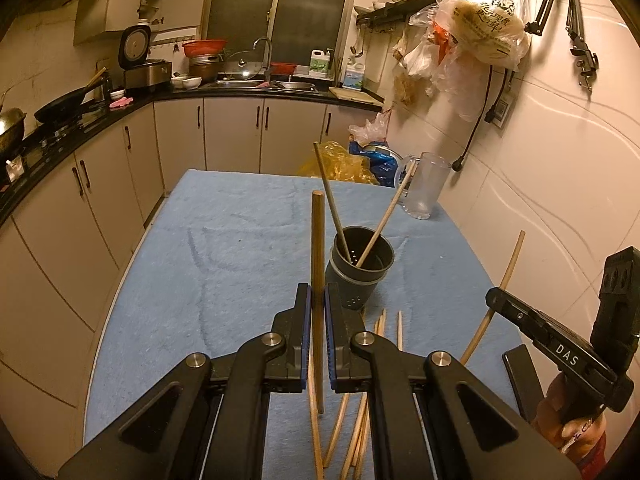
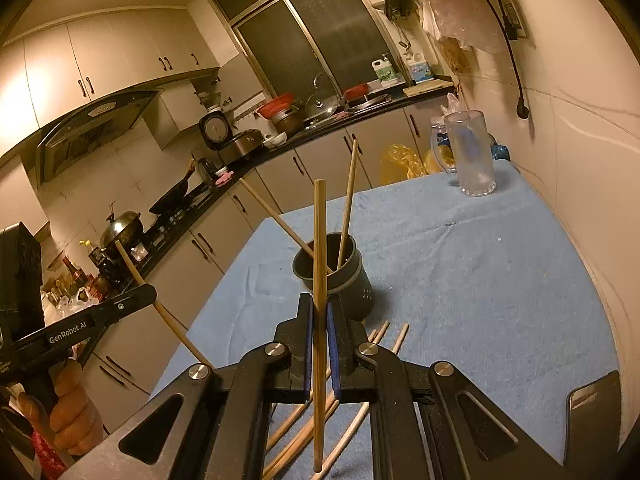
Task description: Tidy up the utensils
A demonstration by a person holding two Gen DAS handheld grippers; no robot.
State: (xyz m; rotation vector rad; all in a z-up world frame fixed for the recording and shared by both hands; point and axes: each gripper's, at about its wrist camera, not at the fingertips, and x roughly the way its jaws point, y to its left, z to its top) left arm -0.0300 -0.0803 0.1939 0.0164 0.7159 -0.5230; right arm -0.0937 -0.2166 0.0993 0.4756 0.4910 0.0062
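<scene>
A dark grey holder cup (image 1: 361, 268) stands on the blue cloth (image 1: 240, 248) with two chopsticks (image 1: 380, 224) leaning in it; it also shows in the right wrist view (image 2: 340, 276). My left gripper (image 1: 318, 300) is shut on an upright wooden chopstick (image 1: 318, 248), just left of and nearer than the cup. My right gripper (image 2: 319, 312) is shut on another upright chopstick (image 2: 319, 240), just in front of the cup. Several loose chopsticks (image 1: 360, 420) lie on the cloth under the grippers, and they show in the right wrist view (image 2: 340, 420) too.
A clear plastic jug (image 1: 424, 186) stands at the far right corner of the table, seen also in the right wrist view (image 2: 474, 156). A tiled wall (image 1: 540, 200) runs along the right. Kitchen cabinets (image 1: 100, 208) and a counter lie left. A dark flat object (image 2: 592, 420) lies at the right near edge.
</scene>
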